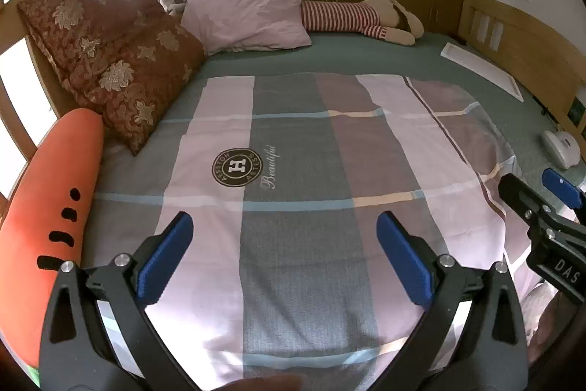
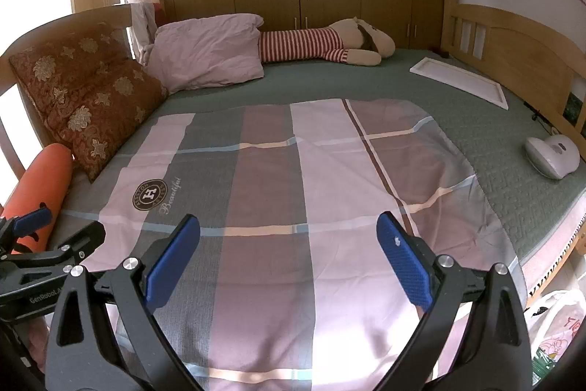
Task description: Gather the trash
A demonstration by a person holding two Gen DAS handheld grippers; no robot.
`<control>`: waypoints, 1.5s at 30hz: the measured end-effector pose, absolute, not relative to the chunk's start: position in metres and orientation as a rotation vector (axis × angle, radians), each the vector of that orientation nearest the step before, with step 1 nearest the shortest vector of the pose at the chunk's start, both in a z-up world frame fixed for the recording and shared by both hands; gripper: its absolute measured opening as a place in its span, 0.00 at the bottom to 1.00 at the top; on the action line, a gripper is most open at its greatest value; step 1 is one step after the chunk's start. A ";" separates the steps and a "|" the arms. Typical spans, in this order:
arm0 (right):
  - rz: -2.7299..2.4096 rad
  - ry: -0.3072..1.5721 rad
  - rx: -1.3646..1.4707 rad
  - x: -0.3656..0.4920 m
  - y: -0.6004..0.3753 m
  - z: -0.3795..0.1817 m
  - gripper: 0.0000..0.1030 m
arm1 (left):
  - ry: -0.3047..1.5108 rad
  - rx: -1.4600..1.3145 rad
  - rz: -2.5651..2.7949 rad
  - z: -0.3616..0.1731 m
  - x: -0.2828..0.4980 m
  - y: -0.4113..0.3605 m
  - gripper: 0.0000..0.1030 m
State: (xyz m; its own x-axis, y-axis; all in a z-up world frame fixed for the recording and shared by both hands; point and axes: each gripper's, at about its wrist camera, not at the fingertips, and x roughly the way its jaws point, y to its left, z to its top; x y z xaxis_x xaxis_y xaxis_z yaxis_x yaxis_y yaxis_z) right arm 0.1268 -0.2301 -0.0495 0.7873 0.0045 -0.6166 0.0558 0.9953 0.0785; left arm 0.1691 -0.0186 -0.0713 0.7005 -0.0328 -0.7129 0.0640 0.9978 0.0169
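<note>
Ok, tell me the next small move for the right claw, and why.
Probably swing the right claw down and right toward the plastic bag beside the bed. Both claws are open and empty over the checked blanket, where no loose trash shows. The bag at the bed's lower right edge is the only thing that looks like trash, though its contents are unclear.

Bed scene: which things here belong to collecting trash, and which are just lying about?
Job:
- left hand-held gripper, open, holding nothing
- right hand-held gripper, open, holding nothing
- plastic bag beside the bed, possibly for trash

No clear trash shows.

Lying about:
- plaid quilt
- pink pillow
- floral cushion
- orange plush
- striped plush toy
- white board
- white device
</note>
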 end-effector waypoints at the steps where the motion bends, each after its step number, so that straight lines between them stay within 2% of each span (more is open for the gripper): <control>1: -0.028 0.664 0.095 0.127 -0.230 -0.049 0.92 | 0.793 0.040 -0.055 -0.071 0.169 -0.019 0.97; 45: -0.024 0.673 0.086 0.124 -0.224 -0.051 0.92 | 0.800 0.046 -0.052 -0.074 0.168 -0.016 0.97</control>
State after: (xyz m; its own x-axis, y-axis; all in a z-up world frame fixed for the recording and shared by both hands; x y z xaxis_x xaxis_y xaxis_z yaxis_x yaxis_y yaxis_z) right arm 0.1236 -0.2237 -0.0511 0.7817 0.0056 -0.6236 0.0500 0.9962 0.0716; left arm 0.1676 -0.0160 -0.0744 0.6955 -0.0289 -0.7179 0.0637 0.9977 0.0215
